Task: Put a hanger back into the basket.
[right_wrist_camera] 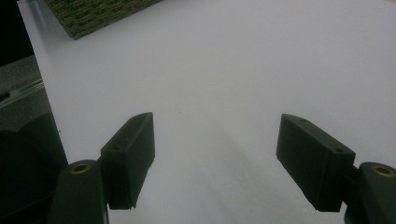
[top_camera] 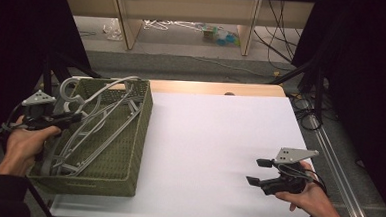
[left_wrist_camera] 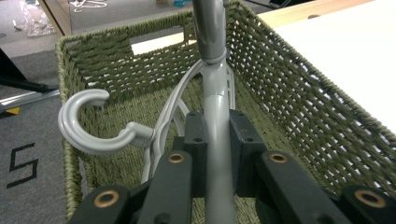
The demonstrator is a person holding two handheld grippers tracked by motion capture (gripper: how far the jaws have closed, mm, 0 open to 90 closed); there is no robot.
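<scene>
High view shows the white tabletop [top_camera: 213,154] bare between the woven olive-green basket [top_camera: 123,150] at its left edge and the right gripper [top_camera: 258,172], jaws spread over nothing, while the left gripper [left_wrist_camera: 217,140] pinches a grey plastic hanger [left_wrist_camera: 215,93] inside the basket's walls.

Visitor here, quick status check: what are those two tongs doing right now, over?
Left tongs shut on a grey hanger over the green woven basket. Right tongs open, empty, over the white table. Other hangers tangled in the basket, over.
</scene>
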